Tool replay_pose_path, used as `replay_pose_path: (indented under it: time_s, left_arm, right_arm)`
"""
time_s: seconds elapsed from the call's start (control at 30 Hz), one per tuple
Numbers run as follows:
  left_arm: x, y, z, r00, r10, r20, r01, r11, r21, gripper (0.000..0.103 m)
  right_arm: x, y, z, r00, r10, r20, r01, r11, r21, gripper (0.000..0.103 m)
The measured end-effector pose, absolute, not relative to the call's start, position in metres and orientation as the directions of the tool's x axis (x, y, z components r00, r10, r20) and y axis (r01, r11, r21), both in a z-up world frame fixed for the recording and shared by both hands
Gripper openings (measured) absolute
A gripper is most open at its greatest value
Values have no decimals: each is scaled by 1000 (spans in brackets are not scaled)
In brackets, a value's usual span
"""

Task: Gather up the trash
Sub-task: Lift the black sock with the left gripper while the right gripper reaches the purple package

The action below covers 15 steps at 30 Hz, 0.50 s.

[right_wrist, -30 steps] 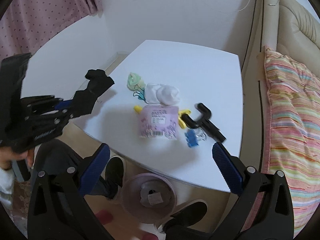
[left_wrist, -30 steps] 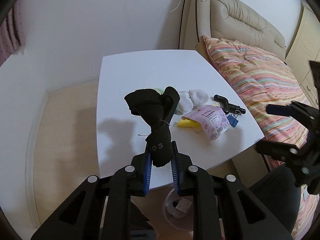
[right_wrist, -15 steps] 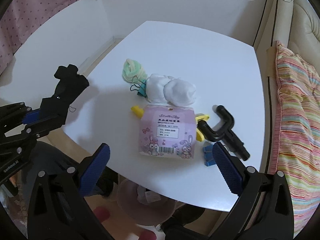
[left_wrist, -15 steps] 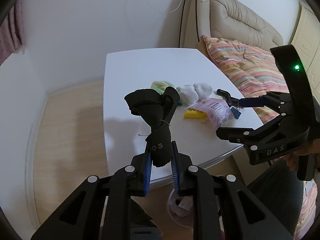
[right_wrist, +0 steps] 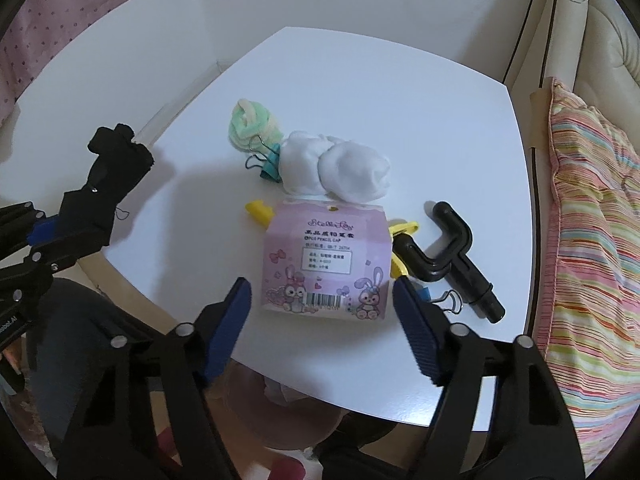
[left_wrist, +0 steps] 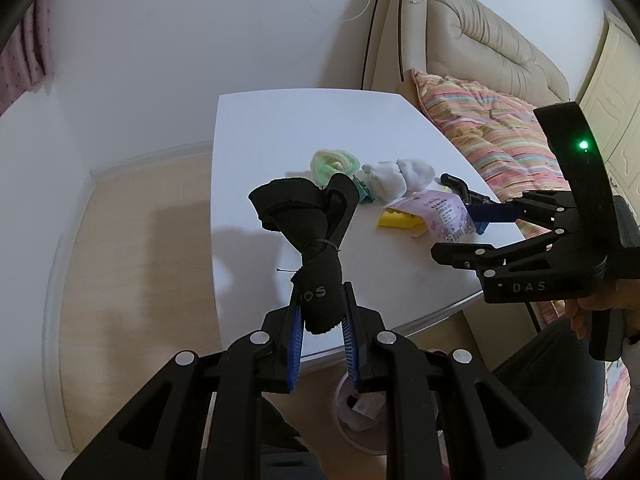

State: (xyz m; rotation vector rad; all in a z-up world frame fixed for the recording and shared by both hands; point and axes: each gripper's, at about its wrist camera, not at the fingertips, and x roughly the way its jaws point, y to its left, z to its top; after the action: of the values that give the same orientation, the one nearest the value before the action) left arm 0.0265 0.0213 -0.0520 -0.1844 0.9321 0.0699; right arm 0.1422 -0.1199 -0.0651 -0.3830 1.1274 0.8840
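Pink packet (right_wrist: 326, 262) flat on white table (right_wrist: 360, 92), near front edge, between spread blue pads of right gripper (right_wrist: 322, 300); touching neither pad, as far as visible. Black sock bundle (left_wrist: 310, 240) pinched upright in left gripper (left_wrist: 320, 320), above table's left edge.

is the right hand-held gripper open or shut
Open. The right hand-held gripper has its blue pads spread wide on either side of the pink packet, touching nothing.

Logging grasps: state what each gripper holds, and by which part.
Left gripper pinches the black sock bundle by its lower end. Right gripper is open, holding nothing, above the pink pencil-cap packet.
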Motion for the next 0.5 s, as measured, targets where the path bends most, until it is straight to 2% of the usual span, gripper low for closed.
replay_pose_path:
  time_s: [0.1, 0.5]
  left_arm:
    - [27, 21, -52, 594, -23, -804, -139, 982, -131, 18]
    - [28, 19, -53, 591, -28, -806, -133, 982, -132, 18]
  right_arm:
    - [143, -122, -66, 151, 412, -899, -772, 617, 153, 63]
    - [143, -127, -57, 173, 457, -873, -773, 612, 167, 63]
